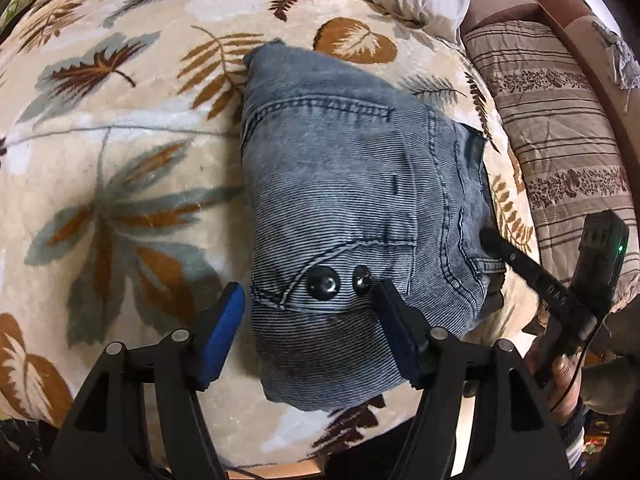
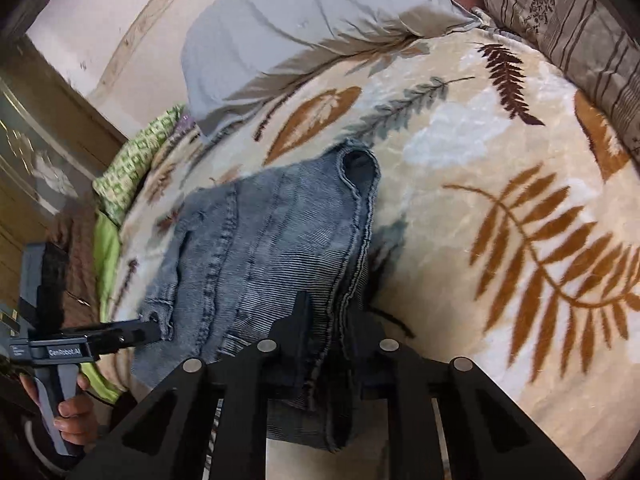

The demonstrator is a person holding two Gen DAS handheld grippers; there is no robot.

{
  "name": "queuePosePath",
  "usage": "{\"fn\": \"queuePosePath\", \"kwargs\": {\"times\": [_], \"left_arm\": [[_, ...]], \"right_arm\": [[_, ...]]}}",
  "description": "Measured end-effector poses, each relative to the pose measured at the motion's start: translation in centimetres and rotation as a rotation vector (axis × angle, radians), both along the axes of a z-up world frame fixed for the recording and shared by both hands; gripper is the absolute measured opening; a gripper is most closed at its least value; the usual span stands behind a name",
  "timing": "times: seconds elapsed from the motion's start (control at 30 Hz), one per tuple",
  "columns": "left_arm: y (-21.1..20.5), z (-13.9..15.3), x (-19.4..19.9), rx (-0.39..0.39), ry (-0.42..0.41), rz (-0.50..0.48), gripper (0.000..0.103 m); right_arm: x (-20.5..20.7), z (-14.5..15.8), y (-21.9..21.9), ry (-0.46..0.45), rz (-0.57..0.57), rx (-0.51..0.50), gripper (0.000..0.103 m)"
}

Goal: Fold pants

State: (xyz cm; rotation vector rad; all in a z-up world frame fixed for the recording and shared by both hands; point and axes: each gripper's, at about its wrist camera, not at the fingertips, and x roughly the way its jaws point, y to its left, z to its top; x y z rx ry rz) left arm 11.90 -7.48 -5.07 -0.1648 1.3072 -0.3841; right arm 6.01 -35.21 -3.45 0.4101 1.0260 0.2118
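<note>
Pants (image 1: pixel 344 208) folded on blanket (image 1: pixel 120 160), right under both grippers. Left gripper (image 1: pixel 308 320) spread wide, straddling near edge, pads off cloth. Right gripper (image 2: pixel 332 320) clamped on denim fold.

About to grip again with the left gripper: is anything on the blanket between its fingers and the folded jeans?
Nothing visible. The left gripper is open right at the near edge of the folded jeans, only bare leaf-print blanket around them. The right gripper works the opposite edge.

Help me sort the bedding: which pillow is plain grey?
The pillow at the head of the leaf blanket; the other pillow, at the blanket's side, has brown stripes and flower bands.
</note>
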Motion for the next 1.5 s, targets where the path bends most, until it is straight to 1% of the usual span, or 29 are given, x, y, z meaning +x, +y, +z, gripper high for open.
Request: {"fn": "queuePosePath", "kwargs": {"times": [0.07,0.13,0.23,0.27,0.33,0.4,0.43,0.53,0.7,0.8,0.83,0.87,0.97,1.03,1.13,1.3,1.37,1.47,1.5], "left_arm": [[0.0,-0.1,-0.1,0.012,-0.024,-0.001,0.075],[-0.1,-0.2,-0.3,0.023,-0.047,-0.006,0.078],[0.3,-0.5,-0.1,0.01,-0.044,0.006,0.082],[0.4,-0.6,0.0,0.005,-0.039,0.012,0.082],[0.5,-0.6,0.0,-0.002,-0.033,0.014,0.082],[0.5,-0.3,-0.2,0.007,-0.038,0.012,0.082],[0.5,0.0,-0.3,0.014,-0.043,0.008,0.082],[0.4,0.5,-0.6,0.027,-0.051,-0.005,0.082],[0.4,1.2,-1.0,0.048,-0.059,-0.021,0.081],[1.5,2.8,-0.4,0.023,-0.078,-0.019,0.08],[2.6,3.6,0.2,0.0,-0.094,0.008,0.08],[3.5,4.0,0.8,-0.022,-0.096,0.029,0.08],[5.4,4.2,3.2,-0.081,-0.036,0.067,0.081],[5.9,3.6,4.5,-0.12,0.015,0.079,0.081],[5.4,2.5,5.7,-0.142,0.059,0.084,0.081],[3.7,1.1,6.7,-0.196,0.124,0.062,0.081],[2.8,0.6,7.1,-0.206,0.145,0.048,0.081],[1.4,-0.4,7.4,-0.216,0.175,0.017,0.081],[1.0,-0.6,7.5,-0.215,0.183,0.009,0.081]], "right_arm": [[-0.1,-0.7,0.4,0.005,0.005,-0.034,0.017],[-0.2,-1.4,0.4,0.002,-0.003,-0.045,0.018],[-0.3,-2.4,-0.3,-0.003,-0.029,-0.017,0.026],[-0.3,-2.6,-0.5,-0.004,-0.035,0.0,0.026],[-0.3,-2.5,-0.5,0.002,-0.042,-0.001,0.026],[-0.2,-2.0,-0.2,0.013,-0.044,-0.025,0.027],[-0.2,-1.6,0.0,0.02,-0.046,-0.035,0.03],[-0.2,-0.8,0.2,0.028,-0.049,-0.036,0.033],[-0.5,1.6,0.3,-0.009,-0.046,-0.026,0.033],[-0.4,3.0,-0.3,-0.04,-0.064,0.021,0.033],[-0.3,3.4,-0.7,-0.049,-0.073,0.039,0.034],[-0.1,3.6,-1.1,-0.053,-0.087,0.057,0.038],[0.8,3.1,-2.5,-0.045,-0.124,0.12,0.046],[1.4,2.4,-2.9,-0.027,-0.138,0.142,0.047],[2.4,0.5,-3.0,0.012,-0.149,0.173,0.047],[3.2,-2.0,-2.6,0.051,-0.103,0.247,0.047],[3.3,-3.1,-2.3,0.069,-0.076,0.272,0.051],[3.2,-3.7,-2.1,0.043,-0.035,0.351,0.052],[3.2,-3.8,-2.0,0.04,-0.023,0.362,0.052]]}}
